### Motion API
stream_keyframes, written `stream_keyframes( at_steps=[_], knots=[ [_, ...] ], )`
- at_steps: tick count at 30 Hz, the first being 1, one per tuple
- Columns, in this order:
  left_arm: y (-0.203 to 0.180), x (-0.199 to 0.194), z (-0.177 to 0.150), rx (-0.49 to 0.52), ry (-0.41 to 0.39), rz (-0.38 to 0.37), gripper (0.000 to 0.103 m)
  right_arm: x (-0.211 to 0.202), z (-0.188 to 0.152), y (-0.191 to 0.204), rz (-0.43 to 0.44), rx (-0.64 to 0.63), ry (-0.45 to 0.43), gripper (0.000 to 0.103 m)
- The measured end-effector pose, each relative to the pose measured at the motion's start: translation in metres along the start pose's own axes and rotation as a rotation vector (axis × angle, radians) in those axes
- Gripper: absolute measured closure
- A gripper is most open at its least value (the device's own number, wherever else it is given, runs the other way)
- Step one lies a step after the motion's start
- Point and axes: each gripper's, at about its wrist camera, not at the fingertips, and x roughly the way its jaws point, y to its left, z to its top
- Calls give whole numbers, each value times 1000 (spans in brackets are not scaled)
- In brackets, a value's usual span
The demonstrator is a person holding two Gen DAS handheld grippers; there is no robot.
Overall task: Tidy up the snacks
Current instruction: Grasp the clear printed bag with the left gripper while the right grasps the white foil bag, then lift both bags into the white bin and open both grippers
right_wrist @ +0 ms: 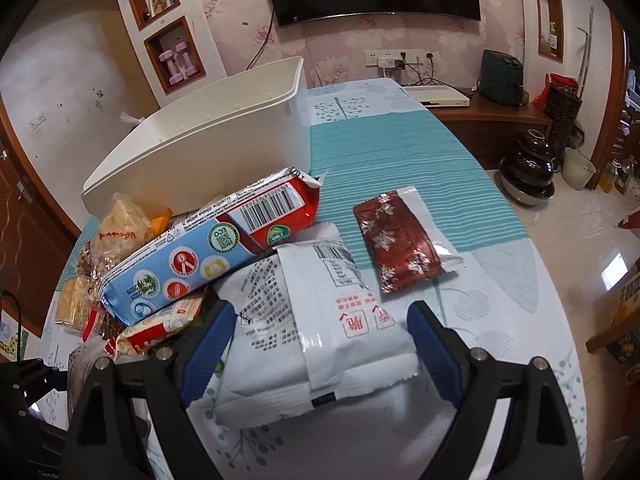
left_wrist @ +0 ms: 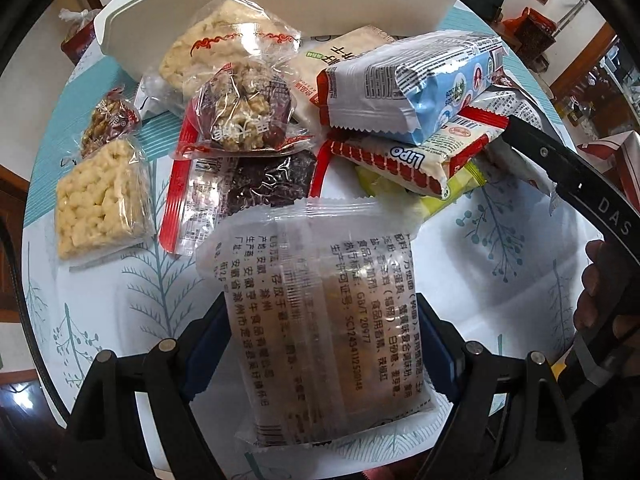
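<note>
Your left gripper [left_wrist: 320,344] is closed on a clear packet [left_wrist: 320,320], the blue pads pressed to its two long sides, so its long axis runs straight ahead. It points at the white bin [left_wrist: 256,4], which stands beyond the snack pile [left_wrist: 288,112]; that is the line to carry along, I judge. Your right gripper [right_wrist: 322,340] stands wide open around a white packet [right_wrist: 312,344] lying flat on the table [right_wrist: 400,160], pads apart from it, with the bin [right_wrist: 224,136] ahead-left.
</note>
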Motion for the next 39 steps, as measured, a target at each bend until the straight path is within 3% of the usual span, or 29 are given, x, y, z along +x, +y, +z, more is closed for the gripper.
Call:
stream_keyframes(
  at_steps=[10, 12, 17, 26, 32, 39],
  knots=[
    [4, -3, -8, -7, -9, 0, 25, 9, 0, 0, 15, 23, 13, 16],
    [3, -3, -9, -7, -10, 2, 25, 8, -1, 0, 1, 18, 11, 23],
    [-1, -5, -13, 1, -8, 9, 27, 4, -6, -4, -16, 29, 24, 27],
    [-4, -12, -37, 22, 3, 9, 28, -18, -10, -7, -49, 33, 22, 27],
    [-6, -33, -62, 54, -32, -23, 28, -46, -11, -4, -51, 28, -21, 27],
    [7, -72, -73, 40, -125, -38, 28, -78, -7, 12, -33, -13, -68, 27]
  ],
)
